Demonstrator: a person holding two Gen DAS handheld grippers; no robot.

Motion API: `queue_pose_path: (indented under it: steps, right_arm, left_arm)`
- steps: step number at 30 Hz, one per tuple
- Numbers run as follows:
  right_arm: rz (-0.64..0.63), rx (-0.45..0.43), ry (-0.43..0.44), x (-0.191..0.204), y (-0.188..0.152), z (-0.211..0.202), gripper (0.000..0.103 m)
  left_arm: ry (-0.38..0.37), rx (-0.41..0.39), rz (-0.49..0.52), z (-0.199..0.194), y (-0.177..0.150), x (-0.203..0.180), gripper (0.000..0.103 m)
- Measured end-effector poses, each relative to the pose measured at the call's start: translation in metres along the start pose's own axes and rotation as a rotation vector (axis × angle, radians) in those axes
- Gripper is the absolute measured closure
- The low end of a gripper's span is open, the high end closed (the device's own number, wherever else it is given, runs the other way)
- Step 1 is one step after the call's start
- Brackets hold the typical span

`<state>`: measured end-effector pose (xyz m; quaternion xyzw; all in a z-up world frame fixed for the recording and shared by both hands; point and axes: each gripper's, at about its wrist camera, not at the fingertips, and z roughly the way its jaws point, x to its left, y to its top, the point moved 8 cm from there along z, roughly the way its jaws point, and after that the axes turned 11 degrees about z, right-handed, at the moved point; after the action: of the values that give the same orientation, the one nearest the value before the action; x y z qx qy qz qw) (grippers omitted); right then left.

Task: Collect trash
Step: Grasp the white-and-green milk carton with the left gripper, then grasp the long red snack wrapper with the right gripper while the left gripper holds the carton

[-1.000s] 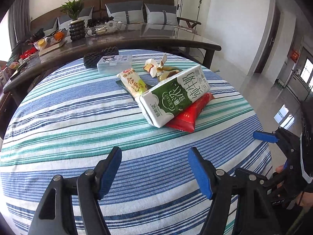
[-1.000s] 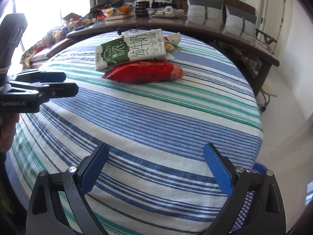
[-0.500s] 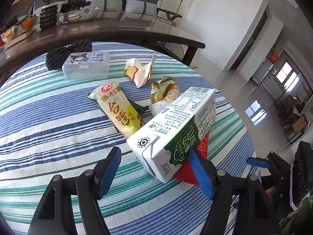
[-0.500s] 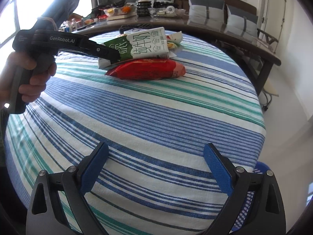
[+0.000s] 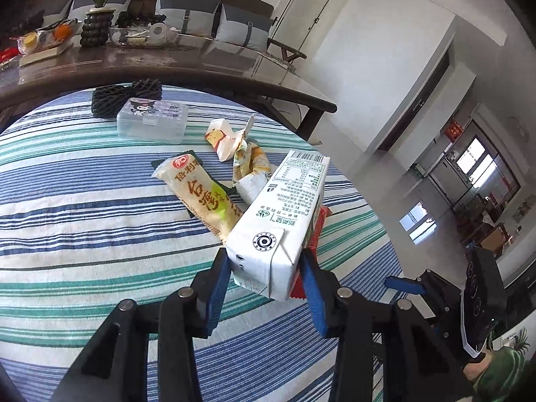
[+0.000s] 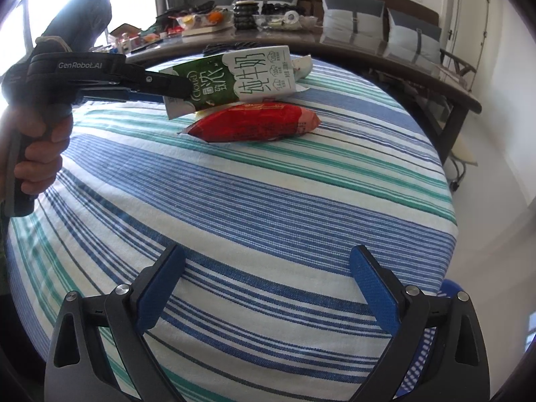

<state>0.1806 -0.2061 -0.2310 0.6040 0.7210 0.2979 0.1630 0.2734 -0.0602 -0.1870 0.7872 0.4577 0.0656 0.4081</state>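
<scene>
Two grippers over a round table in a striped cloth [image 6: 301, 207]; the left gripper [image 5: 264, 288], held level by a hand [image 6: 37, 154], has just been closing and now pinches the near end of a milk carton [image 5: 284, 214] between its blue pads; the carton lies tilted on a red snack bag [image 6: 254, 124] – a second ago those pads stood wide and short of it; the right gripper [image 6: 268, 288] hangs over bare cloth, pads spread wide, nothing between them – same place as before.
</scene>
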Motion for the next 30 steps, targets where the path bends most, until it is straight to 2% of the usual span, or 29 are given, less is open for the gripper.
queue_pose_path:
  steps: [6, 8, 10, 15, 17, 19, 24, 30]
  right_arm:
    - [-0.006, 0.005, -0.003, 0.001, 0.001, 0.001, 0.004]
    - [-0.006, 0.005, -0.004, 0.002, 0.001, 0.002, 0.004]
    - [-0.002, 0.006, -0.003, 0.003, 0.001, 0.001, 0.004]
    - [0.015, 0.008, -0.009, 0.004, 0.001, 0.001, 0.004]
    - [0.028, 0.012, -0.011, 0.003, 0.001, 0.001, 0.004]
    - [0.05, 0.015, -0.005, 0.002, 0.002, 0.001, 0.003]
    - [0.223, 0.045, 0.014, -0.002, 0.02, 0.009, 0.0]
    - [0.445, 0.094, 0.063, 0.011, 0.067, 0.045, 0.0]
  left_arm:
    - [0.287, -0.07, -0.085, -0.072, -0.033, 0.025, 0.06]
    - [0.388, -0.066, -0.101, -0.082, -0.046, 0.034, 0.06]
    - [0.434, -0.049, -0.113, -0.082, -0.057, 0.04, 0.06]
    - [0.452, -0.003, -0.092, -0.07, -0.068, 0.044, 0.058]
    - [0.447, 0.019, -0.087, -0.064, -0.072, 0.047, 0.041]
    - [0.449, 0.033, -0.081, -0.061, -0.075, 0.045, 0.038]
    - [0.469, 0.091, -0.056, -0.05, -0.082, 0.045, 0.037]
    - [0.481, 0.117, -0.038, -0.045, -0.082, 0.044, 0.037]
